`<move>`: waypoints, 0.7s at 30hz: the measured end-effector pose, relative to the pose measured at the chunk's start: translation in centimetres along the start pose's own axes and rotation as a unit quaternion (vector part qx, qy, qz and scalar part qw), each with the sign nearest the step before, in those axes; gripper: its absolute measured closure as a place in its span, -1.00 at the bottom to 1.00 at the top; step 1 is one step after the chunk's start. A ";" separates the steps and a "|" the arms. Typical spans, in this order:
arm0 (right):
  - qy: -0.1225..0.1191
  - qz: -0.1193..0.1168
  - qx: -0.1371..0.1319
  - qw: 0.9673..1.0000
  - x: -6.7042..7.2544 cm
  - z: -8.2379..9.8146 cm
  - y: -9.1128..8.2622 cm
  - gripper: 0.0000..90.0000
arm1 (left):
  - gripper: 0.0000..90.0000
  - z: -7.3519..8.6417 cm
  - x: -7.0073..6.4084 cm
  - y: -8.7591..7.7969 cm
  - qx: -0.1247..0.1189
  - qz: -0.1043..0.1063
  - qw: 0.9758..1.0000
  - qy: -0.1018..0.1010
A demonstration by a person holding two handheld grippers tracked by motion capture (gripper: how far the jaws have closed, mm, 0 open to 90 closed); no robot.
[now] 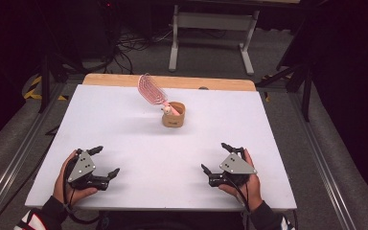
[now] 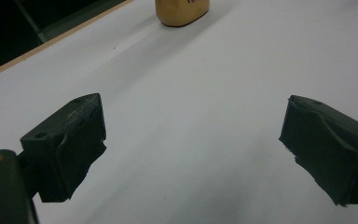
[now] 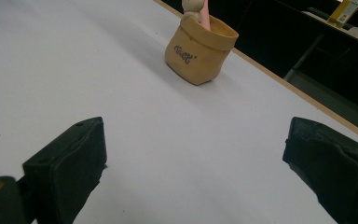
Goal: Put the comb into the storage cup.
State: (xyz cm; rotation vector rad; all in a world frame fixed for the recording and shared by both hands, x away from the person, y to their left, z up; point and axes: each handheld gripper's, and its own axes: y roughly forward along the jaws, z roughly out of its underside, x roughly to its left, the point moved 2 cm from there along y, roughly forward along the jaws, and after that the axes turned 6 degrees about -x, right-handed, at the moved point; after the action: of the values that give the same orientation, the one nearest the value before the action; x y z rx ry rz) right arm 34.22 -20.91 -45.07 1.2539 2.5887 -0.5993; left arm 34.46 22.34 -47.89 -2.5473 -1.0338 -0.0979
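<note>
A small tan pot (image 1: pixel 173 115) stands upright at the far middle of the white table (image 1: pixel 124 134). A pink hairbrush (image 1: pixel 151 89) leans out of it to the left, handle down inside. The pot's base (image 2: pixel 182 11) appears at the top of the left gripper view, and the whole pot (image 3: pixel 199 50) with the pink handle (image 3: pixel 206 10) in the right gripper view. My left gripper (image 1: pixel 106 161) rests near the front left, open and empty. My right gripper (image 1: pixel 215 157) rests near the front right, open and empty. Both are far from the pot.
A wooden strip (image 1: pixel 167 81) runs along the table's far edge. Beyond it on the floor stand a white frame (image 1: pixel 211 28) and cables (image 1: pixel 129 45). Metal rails (image 1: pixel 14 158) flank the table on both sides.
</note>
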 end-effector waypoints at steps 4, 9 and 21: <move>0.000 -0.002 0.003 1.000 0.0 0.1 0.1 -0.86 | -0.83 -0.1 0.0 0.1 -0.001 0.003 1.000 0.000; 0.000 0.000 0.002 1.000 0.0 0.1 0.0 -0.85 | -0.83 -0.1 0.0 0.1 0.000 0.002 1.000 -0.001; 0.007 0.006 0.000 1.000 -0.3 0.0 -0.1 -0.84 | -0.83 -0.3 0.0 0.1 -0.001 0.002 1.000 -0.003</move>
State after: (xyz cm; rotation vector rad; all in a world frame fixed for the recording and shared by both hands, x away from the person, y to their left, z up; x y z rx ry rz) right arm 34.34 -21.20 -44.96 1.2775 2.5905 -0.5907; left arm 34.58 22.17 -47.68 -2.5529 -1.0304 -0.0903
